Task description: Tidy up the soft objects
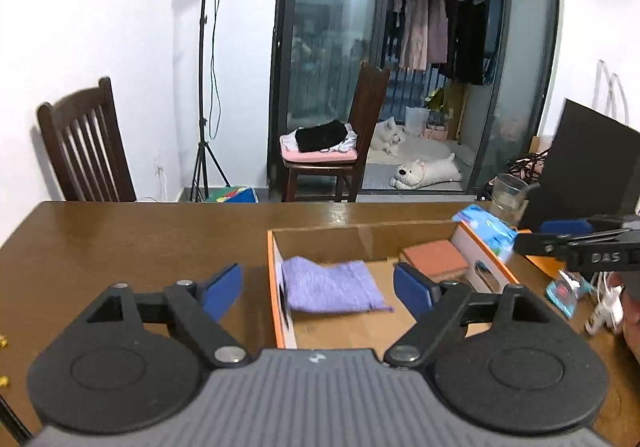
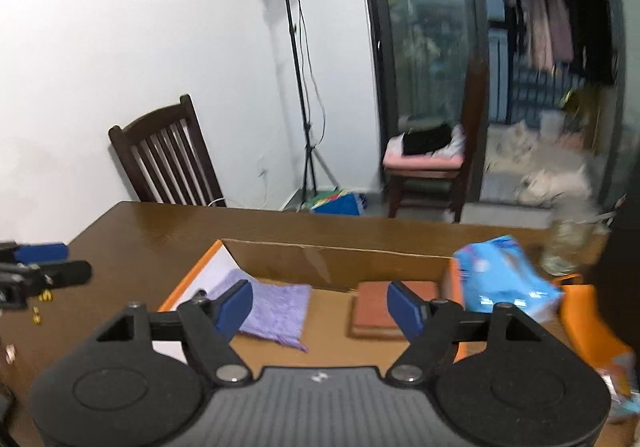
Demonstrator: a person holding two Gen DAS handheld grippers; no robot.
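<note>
Here, left gripper spread, empty | right gripper spread, empty | purple cloth blurred

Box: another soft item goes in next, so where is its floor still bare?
In the box, bare floor shows between the purple cloth and the orange pad, and in front of both. The table left of the box is bare; right of it is cluttered.

Lilac cloth, terracotta pad, orange-edged brown box.

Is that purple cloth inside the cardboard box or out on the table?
Inside. The purple cloth lies folded on the floor of the cardboard box, near its left wall.
</note>
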